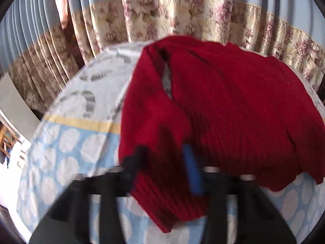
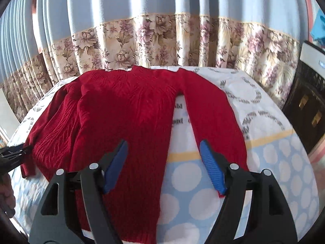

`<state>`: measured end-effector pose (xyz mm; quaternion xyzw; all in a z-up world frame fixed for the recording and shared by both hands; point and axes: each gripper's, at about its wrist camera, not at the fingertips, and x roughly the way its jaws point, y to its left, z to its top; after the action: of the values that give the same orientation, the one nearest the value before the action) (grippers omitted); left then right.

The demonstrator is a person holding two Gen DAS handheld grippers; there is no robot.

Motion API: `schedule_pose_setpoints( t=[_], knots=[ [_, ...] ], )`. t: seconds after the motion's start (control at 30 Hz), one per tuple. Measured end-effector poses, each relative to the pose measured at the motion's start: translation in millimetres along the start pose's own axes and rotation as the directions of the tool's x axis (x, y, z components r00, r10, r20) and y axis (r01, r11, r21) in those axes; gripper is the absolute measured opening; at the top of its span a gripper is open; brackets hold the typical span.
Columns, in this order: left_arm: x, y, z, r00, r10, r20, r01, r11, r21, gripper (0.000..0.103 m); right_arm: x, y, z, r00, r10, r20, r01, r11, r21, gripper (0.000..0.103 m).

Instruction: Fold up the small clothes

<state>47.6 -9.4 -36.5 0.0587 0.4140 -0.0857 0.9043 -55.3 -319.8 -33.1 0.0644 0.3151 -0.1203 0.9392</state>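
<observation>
Sleeve-folding seemed the step in hand. The left gripper was clamped on the left cuff of the dark red ribbed knit sweater, which lay spread on the blue white-dotted bedcover. The right gripper hovered wide open, holding nothing, just above the right sleeve. Next, probably, each sleeve needed carrying inward across the body.

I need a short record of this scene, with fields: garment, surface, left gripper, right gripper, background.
garment: red knit sweater, spread flat, sleeves out
surface: bed cover, light blue with white dots, yellow stripe
left gripper: shut on the sweater's left sleeve; image is blurred
right gripper: open, above the sweater's hem and right sleeve, holding nothing
background: curtain, blue with floral band
</observation>
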Motion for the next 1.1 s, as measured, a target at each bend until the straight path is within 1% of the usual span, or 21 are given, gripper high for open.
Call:
schedule_pose_setpoints(
  t=[0.03, 0.13, 0.17, 0.2, 0.23, 0.27, 0.3, 0.33, 0.37, 0.4, 0.43, 0.47, 0.5, 0.53, 0.6, 0.67, 0.73, 0.83, 0.9, 0.97, 1.1],
  knots=[
    [1.9, 2.3, -0.4, 1.000, 0.006, -0.003, -0.006, 1.000, 0.001, 0.015, -1.0, -1.1, -2.6, 1.000, -0.003, -0.002, 0.003, 1.000, 0.000, 0.074],
    [-0.4, 14.0, -2.5, 0.999, 0.048, 0.004, -0.048, 0.999, -0.008, 0.014, -2.8, -6.9, -8.5, 1.000, -0.011, -0.011, 0.011, 1.000, 0.010, 0.074],
    [-3.7, 22.9, -1.3, 0.994, 0.105, 0.024, -0.105, 0.994, -0.018, 0.014, -4.0, -8.9, -10.8, 1.000, -0.027, -0.010, 0.027, 1.000, 0.009, 0.074],
    [-5.9, 31.0, 0.5, 0.987, 0.156, 0.039, -0.155, 0.988, -0.028, 0.014, -5.4, -10.5, -12.3, 0.999, -0.046, -0.007, 0.046, 0.999, 0.010, 0.074],
    [-7.6, 45.4, 3.4, 0.973, 0.227, 0.048, -0.225, 0.973, -0.046, 0.014, -6.9, -12.9, -13.5, 0.998, -0.067, -0.003, 0.067, 0.998, 0.013, 0.074],
    [-7.6, 56.5, 4.5, 0.961, 0.273, 0.047, -0.270, 0.961, -0.066, 0.014, -8.0, -16.4, -14.9, 0.996, -0.093, -0.002, 0.093, 0.996, 0.018, 0.074],
    [-5.6, 71.1, 6.5, 0.944, 0.329, 0.035, -0.325, 0.941, -0.091, 0.014, -9.6, -19.8, -16.0, 0.992, -0.124, 0.003, 0.124, 0.992, 0.024, 0.074],
    [-3.0, 80.0, 7.5, 0.931, 0.364, 0.017, -0.360, 0.927, -0.102, 0.014, -10.3, -21.2, -16.2, 0.991, -0.137, 0.005, 0.136, 0.990, 0.025, 0.074],
    [2.3, 90.9, 8.4, 0.917, 0.398, -0.023, -0.398, 0.911, -0.104, 0.016, -10.8, -23.8, -17.1, 0.991, -0.135, 0.001, 0.135, 0.990, 0.029, 0.076],
    [4.8, 97.8, 8.0, 0.915, 0.400, -0.053, -0.404, 0.908, -0.112, 0.025, -10.4, -25.2, -17.8, 0.993, -0.115, -0.009, 0.115, 0.993, 0.037, 0.077],
    [3.4, 101.7, 7.2, 0.918, 0.391, -0.063, -0.396, 0.909, -0.130, 0.036, -10.6, -26.2, -18.9, 0.995, -0.103, -0.015, 0.103, 0.994, 0.043, 0.079],
    [-3.0, 102.3, 5.3, 0.924, 0.379, -0.050, -0.382, 0.911, -0.153, 0.071, -10.7, -26.7, -20.2, 0.996, -0.090, -0.019, 0.091, 0.995, 0.043, 0.079],
    [-11.7, 98.8, 3.0, 0.935, 0.354, -0.014, -0.351, 0.922, -0.165, 0.089, -10.4, -25.6, -21.3, 0.997, -0.076, -0.024, 0.077, 0.996, 0.041, 0.079],
    [-21.1, 94.4, -0.4, 0.947, 0.319, 0.024, -0.311, 0.935, -0.168, 0.089, -9.7, -23.5, -23.3, 0.997, -0.069, -0.031, 0.070, 0.997, 0.034, 0.080],
    [-32.9, 77.0, -5.2, 0.967, 0.249, 0.054, -0.239, 0.960, -0.145, 0.089, -8.8, -19.9, -24.8, 0.998, -0.050, -0.038, 0.052, 0.998, 0.028, 0.080],
    [-35.4, 59.2, -9.3, 0.991, 0.125, 0.054, -0.117, 0.984, -0.131, 0.089, -7.9, -16.0, -27.8, 0.999, -0.009, -0.052, 0.011, 0.999, 0.035, 0.080],
    [-29.4, 38.7, -12.3, 0.998, 0.049, 0.039, -0.045, 0.994, -0.101, 0.089, -7.0, -11.7, -29.5, 0.998, 0.018, -0.060, -0.016, 0.999, 0.030, 0.080],
    [-19.4, 11.4, -13.7, 1.000, 0.013, 0.026, -0.011, 0.999, -0.040, 0.089, -5.7, -6.1, -33.2, 0.995, 0.059, -0.084, -0.056, 0.998, 0.030, 0.080],
    [-11.6, -0.7, -12.3, 1.000, -0.005, 0.012, 0.005, 1.000, -0.028, 0.089, -4.6, -3.9, -35.7, 0.992, 0.065, -0.107, -0.063, 0.998, 0.023, 0.080],
    [5.5, -9.1, -5.7, 1.000, -0.001, -0.019, 0.001, 1.000, -0.013, 0.089, -3.6, -0.9, -38.7, 0.989, 0.066, -0.130, -0.066, 0.998, 0.006, 0.080],
    [16.7, -26.5, -1.9, 1.000, -0.008, -0.025, 0.009, 1.000, 0.028, 0.087, 0.1, 0.5, -45.2, 0.982, 0.100, -0.161, -0.099, 0.995, 0.012, 0.080]
  ],
)
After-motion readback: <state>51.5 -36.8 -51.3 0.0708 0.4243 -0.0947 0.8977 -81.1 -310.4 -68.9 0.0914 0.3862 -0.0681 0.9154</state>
